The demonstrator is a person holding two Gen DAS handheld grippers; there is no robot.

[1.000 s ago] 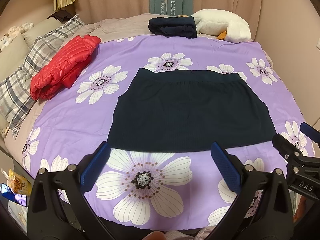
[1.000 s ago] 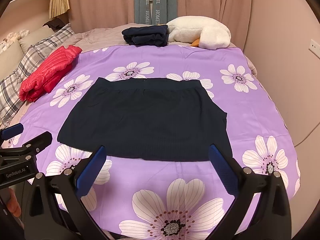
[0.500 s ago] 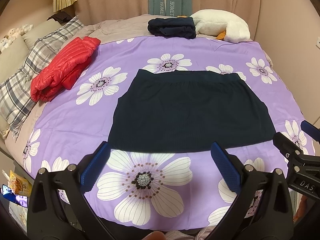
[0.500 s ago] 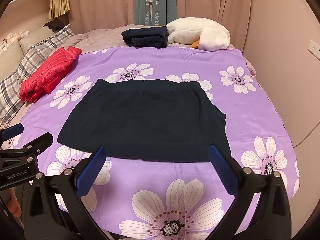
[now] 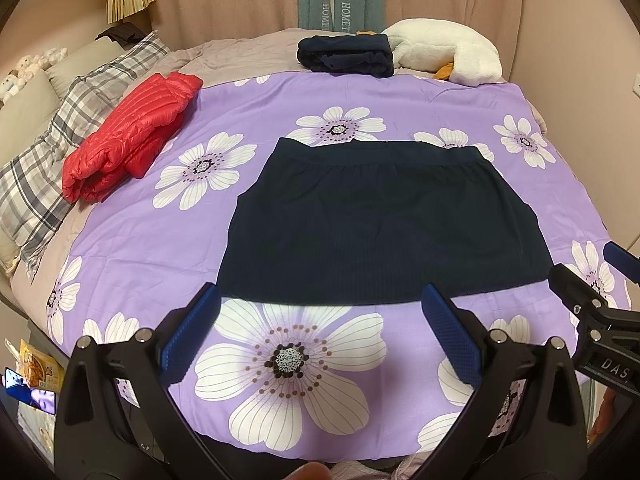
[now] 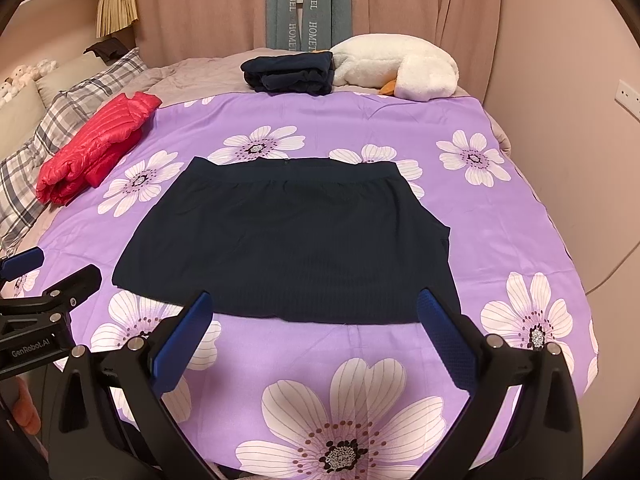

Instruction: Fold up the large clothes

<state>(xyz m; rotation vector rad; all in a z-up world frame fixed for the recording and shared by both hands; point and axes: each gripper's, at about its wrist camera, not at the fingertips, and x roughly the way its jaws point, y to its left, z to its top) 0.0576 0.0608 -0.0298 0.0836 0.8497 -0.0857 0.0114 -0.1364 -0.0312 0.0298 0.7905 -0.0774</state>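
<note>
A dark navy skirt lies spread flat on the purple flowered bedspread, waistband at the far side, hem toward me. It also shows in the right wrist view. My left gripper is open and empty, held above the bedspread just short of the hem. My right gripper is open and empty, also just short of the hem. The right gripper shows at the right edge of the left wrist view, and the left gripper at the left edge of the right wrist view.
A folded red puffer jacket lies at the left by plaid pillows. A folded dark garment and a white plush toy sit at the far edge. Curtains hang behind; a wall is close on the right.
Both views have shifted very slightly; the skirt and the open grippers stay as they were.
</note>
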